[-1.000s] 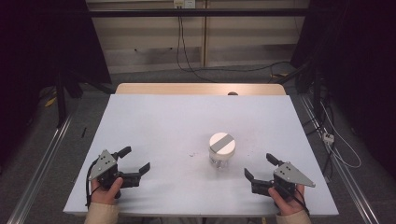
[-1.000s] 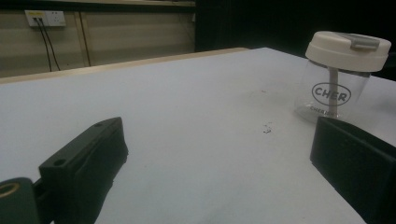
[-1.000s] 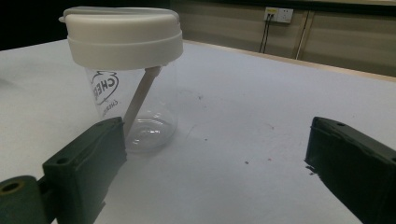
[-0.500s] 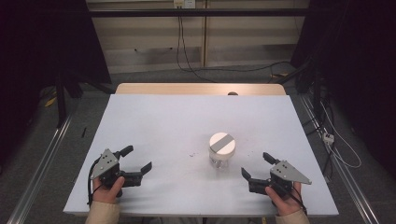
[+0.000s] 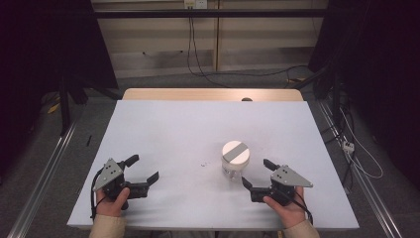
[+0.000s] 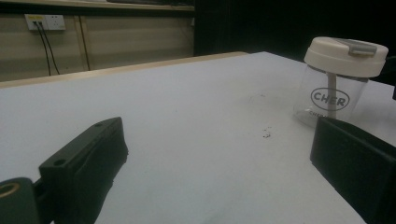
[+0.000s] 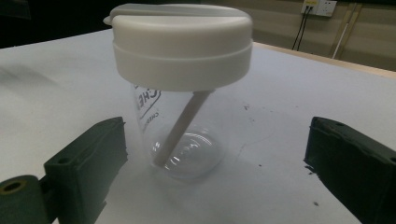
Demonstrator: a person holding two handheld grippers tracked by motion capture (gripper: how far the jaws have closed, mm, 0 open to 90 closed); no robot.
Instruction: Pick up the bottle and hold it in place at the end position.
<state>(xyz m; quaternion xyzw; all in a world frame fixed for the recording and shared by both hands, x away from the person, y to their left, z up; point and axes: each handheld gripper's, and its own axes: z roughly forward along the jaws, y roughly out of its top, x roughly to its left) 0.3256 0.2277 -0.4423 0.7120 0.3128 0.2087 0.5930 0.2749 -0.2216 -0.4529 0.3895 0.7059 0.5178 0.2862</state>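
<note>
The right gripper (image 5: 258, 175) has its two black jaws spread wide apart, holding nothing. In the right gripper view, a clear plastic cup (image 7: 180, 93) stands upright just ahead of those jaws, in line with the gap between them but not touching either one. The cup has a broad white lid (image 7: 180, 44) and a pale straw (image 7: 180, 128) leaning inside it, with dark lettering partly visible on its wall.

The left gripper (image 5: 143, 171) also has its jaws wide open and empty. In the left gripper view, the cup (image 6: 338, 84) stands well off to the right, beyond the right-hand jaw, with a grey flap on its lid.

From the high view, the cup (image 5: 235, 161) sits on the white table (image 5: 198, 129), right of centre and toward the near edge. The right gripper lies just beside it, on the near side. The left gripper rests well apart from it, near the front left part of the table. A person's hand holds each gripper from the bottom edge. A few dark specks (image 5: 204, 163) mark the table left of the cup.
</note>
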